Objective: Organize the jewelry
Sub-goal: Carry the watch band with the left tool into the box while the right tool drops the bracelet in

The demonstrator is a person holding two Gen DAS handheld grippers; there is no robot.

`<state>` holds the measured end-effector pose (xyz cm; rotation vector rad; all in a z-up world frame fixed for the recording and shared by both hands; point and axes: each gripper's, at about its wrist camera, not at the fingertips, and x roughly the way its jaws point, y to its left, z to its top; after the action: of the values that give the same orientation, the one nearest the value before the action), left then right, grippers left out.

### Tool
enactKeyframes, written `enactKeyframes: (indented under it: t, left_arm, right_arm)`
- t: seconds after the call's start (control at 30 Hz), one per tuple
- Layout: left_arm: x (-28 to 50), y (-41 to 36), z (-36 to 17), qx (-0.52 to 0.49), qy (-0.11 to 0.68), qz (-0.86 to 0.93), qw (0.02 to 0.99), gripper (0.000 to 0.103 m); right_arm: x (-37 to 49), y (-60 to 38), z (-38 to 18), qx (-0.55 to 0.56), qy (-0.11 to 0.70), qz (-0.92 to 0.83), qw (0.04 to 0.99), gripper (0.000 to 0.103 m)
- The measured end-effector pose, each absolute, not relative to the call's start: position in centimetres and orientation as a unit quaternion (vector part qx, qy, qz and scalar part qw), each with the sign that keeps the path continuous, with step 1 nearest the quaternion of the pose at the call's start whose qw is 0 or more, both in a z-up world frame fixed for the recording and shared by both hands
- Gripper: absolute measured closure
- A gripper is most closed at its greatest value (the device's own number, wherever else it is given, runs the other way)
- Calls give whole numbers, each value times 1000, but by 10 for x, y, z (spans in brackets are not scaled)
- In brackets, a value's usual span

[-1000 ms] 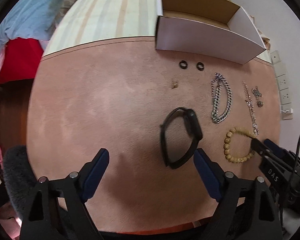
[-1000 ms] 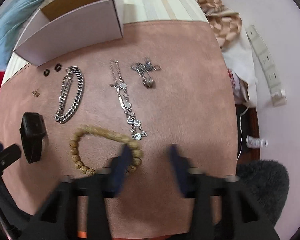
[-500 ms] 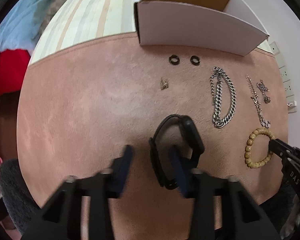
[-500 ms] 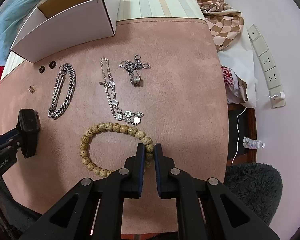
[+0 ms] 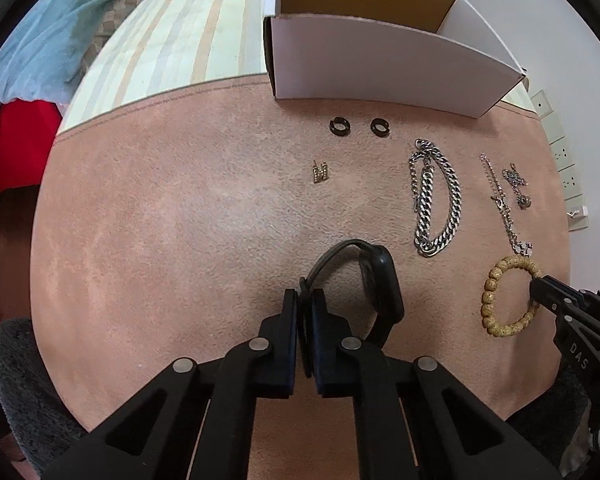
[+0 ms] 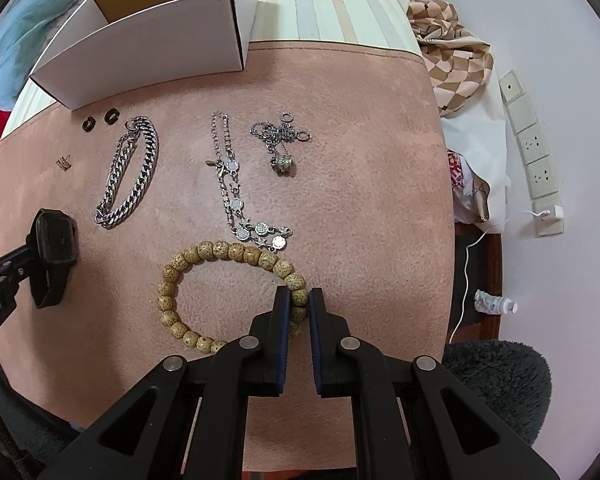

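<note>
Jewelry lies on a pink suede mat. My left gripper is shut on the strap of a black smartwatch, which also shows in the right wrist view. My right gripper is shut on a wooden bead bracelet, which also shows in the left wrist view. Both pieces rest on the mat. A thick silver chain bracelet, a thin silver charm bracelet, a tangled necklace with pendant, two black ring earrings and a small gold charm lie beyond.
An open white cardboard box stands at the mat's far edge on a striped cloth. Checked fabric and wall sockets are at the right. A grey furry cushion lies near the front.
Both grippers have closed: the left one moved forward and shut on the smartwatch strap, the right one shut on the bead bracelet and holds it. Both moved slightly closer to the mat.
</note>
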<state>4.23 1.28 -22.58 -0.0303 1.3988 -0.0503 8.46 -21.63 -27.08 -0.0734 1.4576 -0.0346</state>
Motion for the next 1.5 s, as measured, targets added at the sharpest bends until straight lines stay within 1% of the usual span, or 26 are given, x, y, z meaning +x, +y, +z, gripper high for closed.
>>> enactKeyframes:
  t: [0.13, 0.27, 0.47, 0.6, 0.7, 0.9, 1.07, 1.27, 1.4, 1.5]
  left_arm:
    - [31, 19, -209, -15, 631, -24, 775, 99]
    - [23, 27, -184, -19, 613, -27, 790, 99]
    - [22, 39, -138, -36, 574, -30, 817, 99]
    - [55, 22, -109, -50, 552, -35, 832, 99]
    - [74, 14, -94, -60, 543, -42, 837, 99]
    - [115, 14, -85, -81, 538, -55, 837, 99]
    - [157, 18, -95, -97, 553, -65, 825, 99]
    - [200, 17, -114, -94, 572, -70, 812, 99]
    - [226, 17, -128, -94, 588, -63, 801, 91]
    - [245, 19, -135, -92, 604, -47, 791, 89]
  right_arm:
    - [79, -211, -264, -4, 664, 0, 748, 94]
    - [73, -199, -241, 6, 643, 16, 766, 94]
    - [77, -185, -188, 23, 605, 51, 794, 94]
    - [95, -180, -152, 34, 581, 77, 810, 94]
    - [114, -172, -125, 18, 557, 93, 825, 94]
    - [163, -163, -84, 6, 522, 122, 844, 94]
    - [218, -155, -92, 13, 531, 124, 838, 94]
    - [269, -158, -129, 22, 563, 118, 818, 94]
    - [291, -164, -151, 39, 585, 125, 800, 94]
    - [308, -171, -169, 65, 613, 127, 777, 93]
